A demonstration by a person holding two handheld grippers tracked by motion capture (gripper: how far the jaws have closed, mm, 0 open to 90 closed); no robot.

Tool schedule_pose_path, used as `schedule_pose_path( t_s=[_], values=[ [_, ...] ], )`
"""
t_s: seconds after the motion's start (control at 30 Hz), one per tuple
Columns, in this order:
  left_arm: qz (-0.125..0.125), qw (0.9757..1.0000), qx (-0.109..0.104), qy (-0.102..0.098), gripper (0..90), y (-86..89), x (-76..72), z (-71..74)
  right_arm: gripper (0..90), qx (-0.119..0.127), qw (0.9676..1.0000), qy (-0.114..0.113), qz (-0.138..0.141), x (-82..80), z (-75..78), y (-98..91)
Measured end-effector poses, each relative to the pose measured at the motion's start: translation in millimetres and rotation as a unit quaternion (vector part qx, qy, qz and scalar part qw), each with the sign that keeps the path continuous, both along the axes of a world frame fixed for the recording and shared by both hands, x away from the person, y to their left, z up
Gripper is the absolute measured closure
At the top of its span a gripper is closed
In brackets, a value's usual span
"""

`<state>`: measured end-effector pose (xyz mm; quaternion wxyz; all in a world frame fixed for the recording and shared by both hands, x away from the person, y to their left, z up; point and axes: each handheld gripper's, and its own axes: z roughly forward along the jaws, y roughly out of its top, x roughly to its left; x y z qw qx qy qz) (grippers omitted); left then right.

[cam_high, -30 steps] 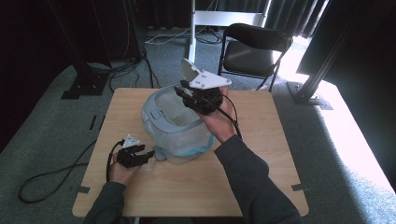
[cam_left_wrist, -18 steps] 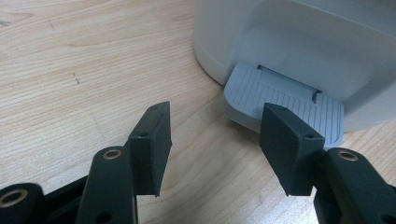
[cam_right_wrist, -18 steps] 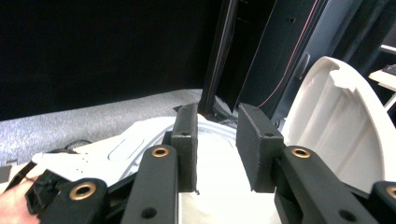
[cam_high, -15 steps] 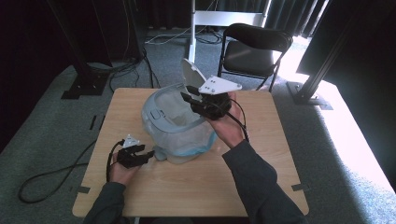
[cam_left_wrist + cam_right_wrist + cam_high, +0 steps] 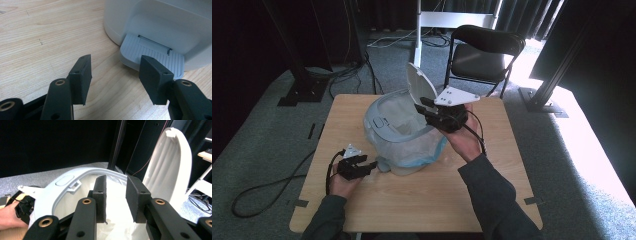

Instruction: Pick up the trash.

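While the lid [image 5: 418, 85] stands tipped up at the far rim, the bin [image 5: 404, 132] is open on the table [image 5: 422, 200], white liner [image 5: 404, 122] visible inside.

Right gripper [image 5: 428, 107]: hovering over the bin mouth, just in front of the lid. Jaws parted a narrow gap, nothing between them in the right gripper view; liner sits below and beyond the pads [image 5: 100, 195], not pinched. So released, not grasping.

Left gripper [image 5: 364, 167]: low on the table at the bin's near side. Jaws wide apart, released. Pedal [image 5: 152, 56] lies just ahead of the tips, the right-hand pad overlapping its edge in the left gripper view; can't tell if it touches. Not pressing on it from what I see.

Progress, my read: lid opening looks done. Liner seems seated around the rim, blue edge showing at the bin's lower side in the high view. Left: whatever goes on at the mouth, likely gripping or tucking the liner, then lid down. Right jaws need to drop onto the liner edge first.
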<state>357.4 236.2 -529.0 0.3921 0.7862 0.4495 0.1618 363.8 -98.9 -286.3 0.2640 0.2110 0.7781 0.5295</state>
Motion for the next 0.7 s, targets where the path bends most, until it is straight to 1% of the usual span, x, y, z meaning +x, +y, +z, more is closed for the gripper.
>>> schedule_pose_path(
  t_s=[0.07,0.2,0.3,0.47,0.7],
  values=[
    [0.000,1.0000,0.000,0.000,43.9,0.0,0.0,0.0,69.9,-0.001,1.0000,0.002,0.002,-0.9,-1.7,-2.6],
    [0.000,1.0000,0.001,0.000,44.0,0.0,0.0,0.0,69.7,-0.004,1.0000,-0.003,0.007,-4.0,-5.9,-9.3],
    [0.000,1.0000,0.001,0.001,43.9,0.1,0.1,0.0,69.9,-0.005,0.9999,-0.001,0.015,-5.4,-10.3,-14.9],
    [0.000,1.0000,0.001,0.001,43.9,0.5,0.4,-0.1,69.3,-0.002,0.9997,-0.004,0.023,-11.1,-14.1,-23.1],
    [0.000,1.0000,0.002,0.001,43.9,0.5,0.4,-0.1,68.9,-0.005,0.9996,-0.010,0.025,-17.7,-18.3,-35.6]
  ],
)
